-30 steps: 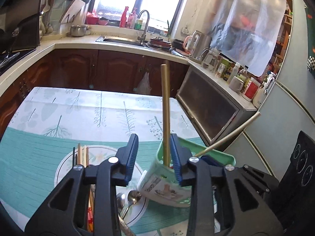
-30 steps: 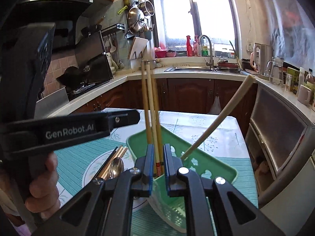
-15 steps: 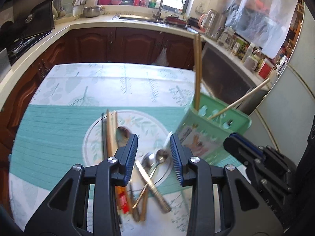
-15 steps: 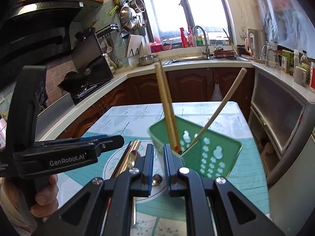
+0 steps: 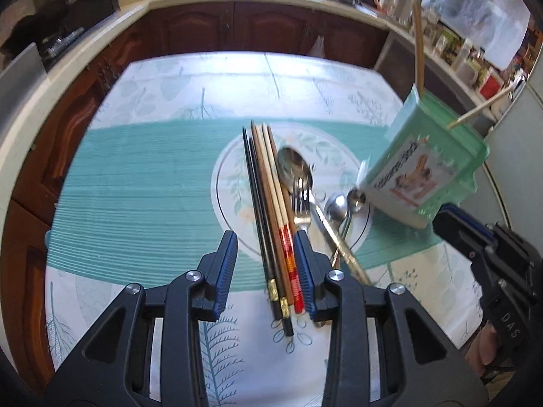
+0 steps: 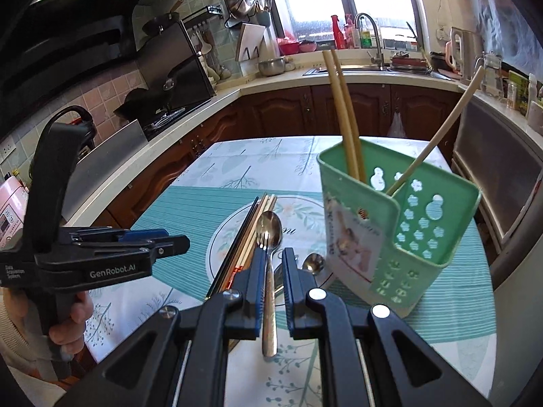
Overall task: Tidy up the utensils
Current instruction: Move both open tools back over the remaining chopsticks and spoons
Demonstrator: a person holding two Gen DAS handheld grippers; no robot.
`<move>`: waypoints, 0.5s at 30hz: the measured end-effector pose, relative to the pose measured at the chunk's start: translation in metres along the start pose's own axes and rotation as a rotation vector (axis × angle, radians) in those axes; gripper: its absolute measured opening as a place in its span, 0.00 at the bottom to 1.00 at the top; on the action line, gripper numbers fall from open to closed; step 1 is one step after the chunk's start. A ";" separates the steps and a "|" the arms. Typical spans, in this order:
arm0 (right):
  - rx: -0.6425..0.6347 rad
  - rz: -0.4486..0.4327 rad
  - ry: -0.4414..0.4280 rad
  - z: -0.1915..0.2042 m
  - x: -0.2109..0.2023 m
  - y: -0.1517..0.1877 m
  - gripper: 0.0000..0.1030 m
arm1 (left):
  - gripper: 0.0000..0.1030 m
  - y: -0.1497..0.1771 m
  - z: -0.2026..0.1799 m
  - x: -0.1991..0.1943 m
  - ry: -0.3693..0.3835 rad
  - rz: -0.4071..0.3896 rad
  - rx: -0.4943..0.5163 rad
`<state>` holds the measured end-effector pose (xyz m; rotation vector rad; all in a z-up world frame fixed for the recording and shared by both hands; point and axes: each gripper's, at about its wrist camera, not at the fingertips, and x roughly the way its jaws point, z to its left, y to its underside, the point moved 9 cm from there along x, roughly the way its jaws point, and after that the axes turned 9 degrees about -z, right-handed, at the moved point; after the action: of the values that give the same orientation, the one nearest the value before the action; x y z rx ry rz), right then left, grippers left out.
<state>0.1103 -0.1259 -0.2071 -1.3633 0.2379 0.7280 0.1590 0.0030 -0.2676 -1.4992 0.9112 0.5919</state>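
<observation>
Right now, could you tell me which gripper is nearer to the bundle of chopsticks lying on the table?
Left. The left gripper hangs directly over the chopsticks, their decorated ends between its open jaws. The right gripper sits off to their side, lined up over the large spoon instead.

left tongs point(image 5: 264, 268): black frame, blue ribbed pads, silver screws | right tongs point(image 6: 273, 283): same build | white "GenRobot.AI" lettering | cream sleeve point(image 6: 10, 325)

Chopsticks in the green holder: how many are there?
3. A chopstick pair stands at the left end of the holder; a single chopstick leans rightward. Others may hide inside.
</observation>
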 end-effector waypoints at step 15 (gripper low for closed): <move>0.028 0.081 -0.044 0.011 0.016 0.024 0.10 | 0.31 0.062 -0.014 0.053 -0.025 0.216 0.150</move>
<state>0.1056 -0.1089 -0.2327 -1.3159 0.2692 0.8186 0.1365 -0.0197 -0.3439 -1.2659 1.0831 0.6813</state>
